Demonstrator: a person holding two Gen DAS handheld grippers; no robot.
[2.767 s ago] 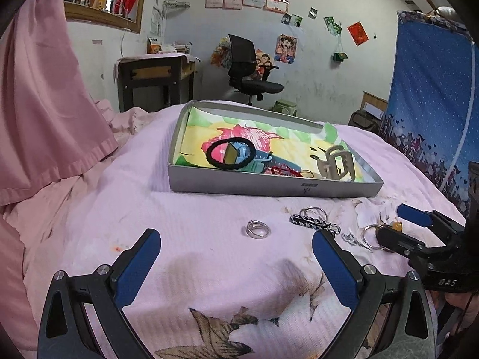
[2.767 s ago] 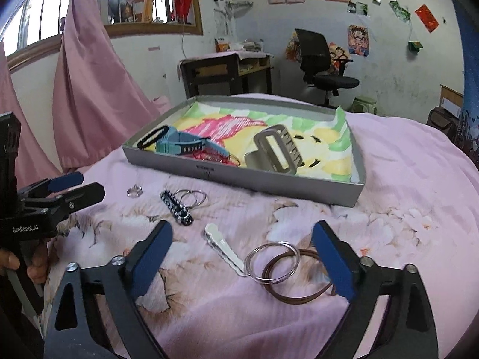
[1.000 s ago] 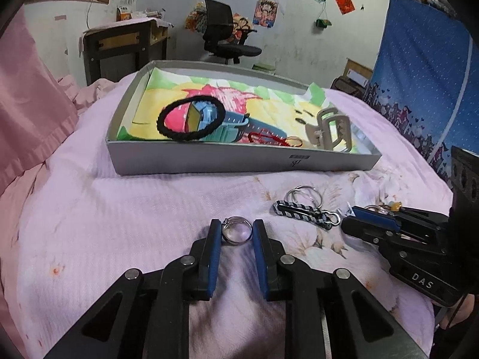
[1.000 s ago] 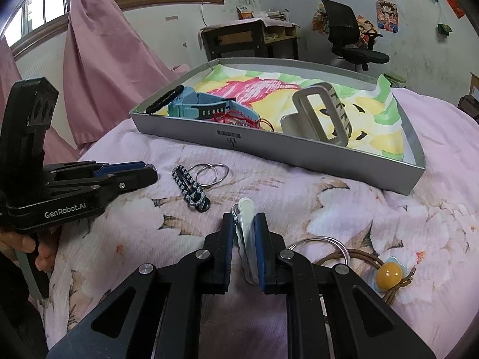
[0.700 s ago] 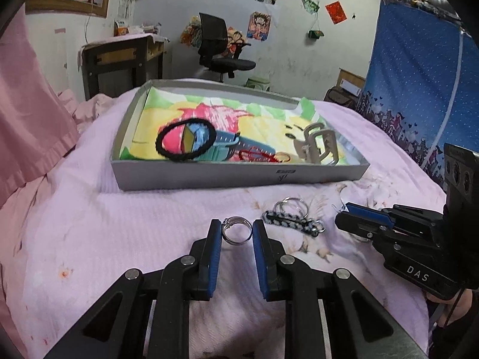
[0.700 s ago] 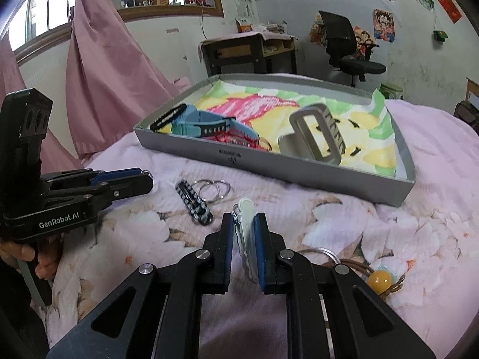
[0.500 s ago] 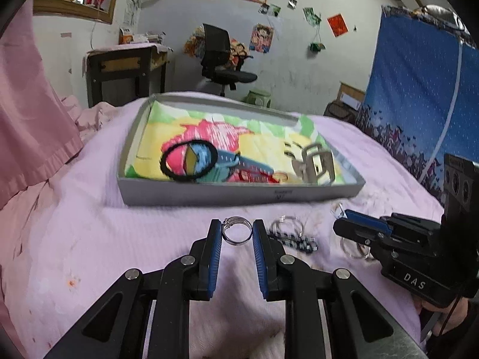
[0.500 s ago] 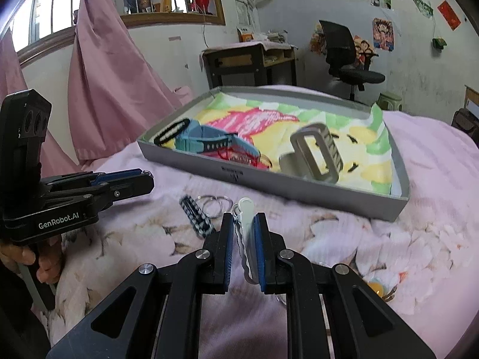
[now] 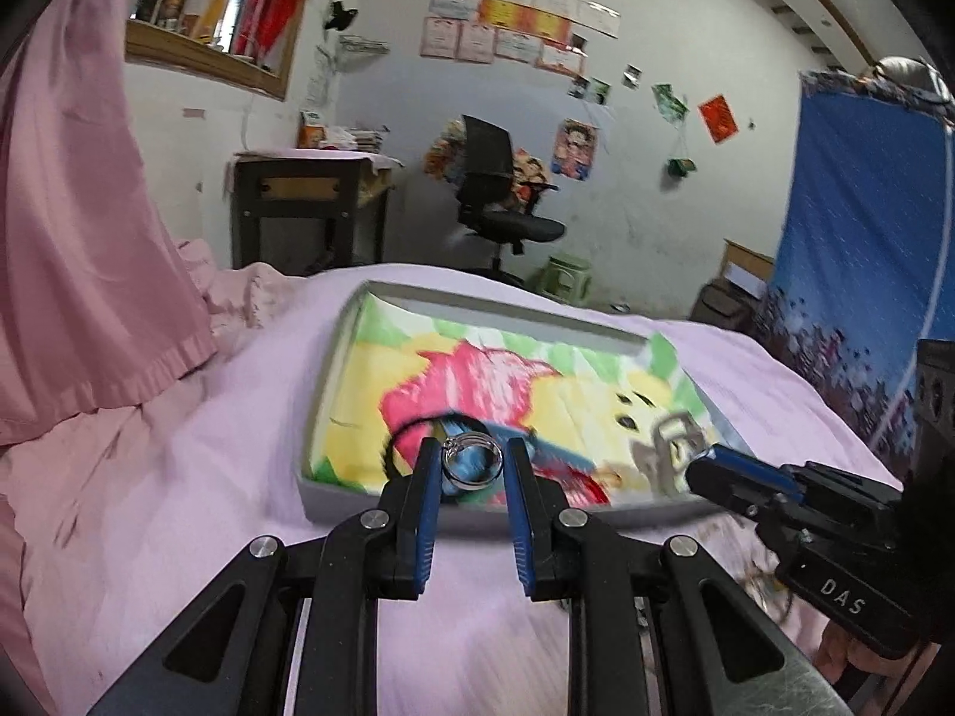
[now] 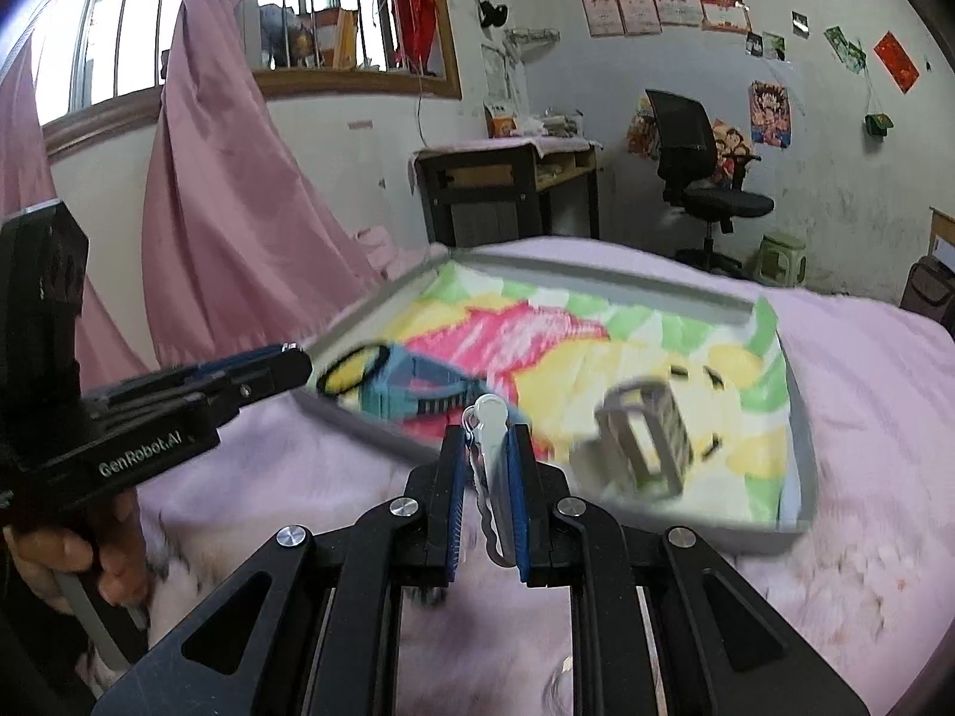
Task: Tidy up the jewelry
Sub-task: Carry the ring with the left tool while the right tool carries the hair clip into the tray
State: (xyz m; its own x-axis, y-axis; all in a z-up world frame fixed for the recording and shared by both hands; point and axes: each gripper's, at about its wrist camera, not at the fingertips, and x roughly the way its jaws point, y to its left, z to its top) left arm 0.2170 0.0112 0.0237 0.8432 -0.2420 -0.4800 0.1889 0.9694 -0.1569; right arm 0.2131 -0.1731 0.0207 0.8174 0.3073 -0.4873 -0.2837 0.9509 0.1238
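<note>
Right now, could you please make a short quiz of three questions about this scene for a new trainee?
1. True or false: the left gripper is shut on a silver ring.
2. What does the right gripper hold? A) a black hair tie B) a white hair clip C) a watch
3. In the grey tray, what lies right of the blue watch in the right wrist view?

Key: 1 true; 2 B; 3 the grey claw clip.
</note>
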